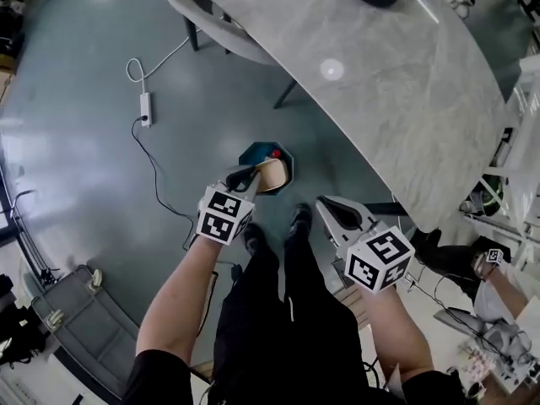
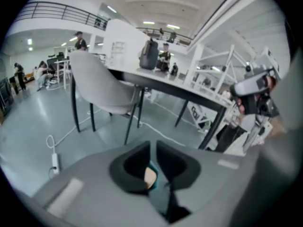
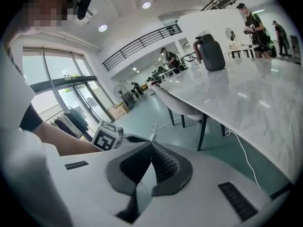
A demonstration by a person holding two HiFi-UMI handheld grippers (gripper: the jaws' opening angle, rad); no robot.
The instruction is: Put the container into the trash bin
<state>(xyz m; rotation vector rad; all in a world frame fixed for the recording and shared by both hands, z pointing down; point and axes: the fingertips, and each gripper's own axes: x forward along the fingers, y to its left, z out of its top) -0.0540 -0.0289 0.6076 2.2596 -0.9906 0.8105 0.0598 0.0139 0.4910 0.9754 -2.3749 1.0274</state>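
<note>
One container (image 1: 272,176) – long axis aslant inside trash bin (image 1: 253,151).

Head view looks down; both gripper views share the table (image 1: 405,99).

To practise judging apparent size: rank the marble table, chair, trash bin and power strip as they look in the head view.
marble table
chair
trash bin
power strip
Floor items lie farther off, so they look smaller.
</note>
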